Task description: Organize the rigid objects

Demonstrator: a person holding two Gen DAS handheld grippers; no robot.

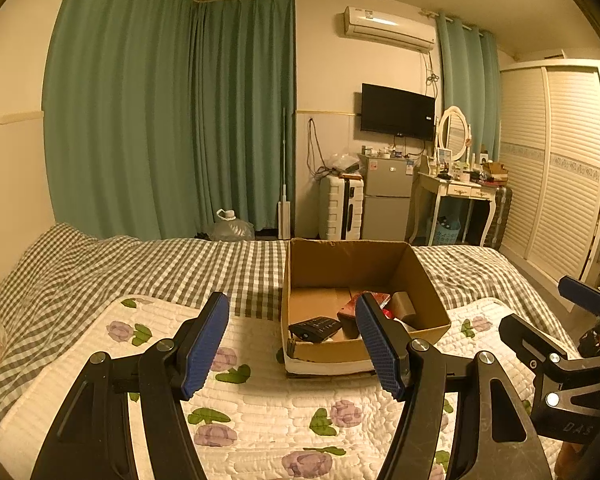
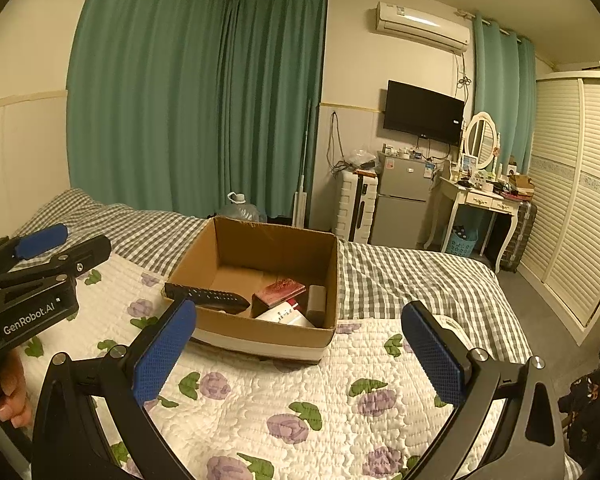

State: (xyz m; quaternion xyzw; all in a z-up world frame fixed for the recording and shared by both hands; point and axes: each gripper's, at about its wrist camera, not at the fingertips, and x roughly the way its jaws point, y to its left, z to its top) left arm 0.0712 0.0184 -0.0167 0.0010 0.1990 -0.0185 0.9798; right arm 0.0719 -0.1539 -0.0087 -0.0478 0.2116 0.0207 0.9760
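a: where did the cardboard box (image 1: 364, 344) sit relative to my tools?

b: it rested on the floral quilt (image 1: 260, 420) of the bed, ahead of both. my left gripper (image 1: 296, 344) hovered over the quilt, jaws spread wide and empty, the box just ahead and to its right, with its right finger overlapping the box's front in that view. my right gripper (image 2: 300, 356) was likewise released, nothing between its blue pads (image 2: 162, 354), the box straight ahead beyond the fingertips.

a: what was inside, counted?

b: one black remote control (image 2: 208, 297) leaning on the left wall, one reddish booklet (image 2: 280, 290), one white item with red markings (image 2: 284, 316), one brownish block (image 2: 315, 300). four things i could make out.
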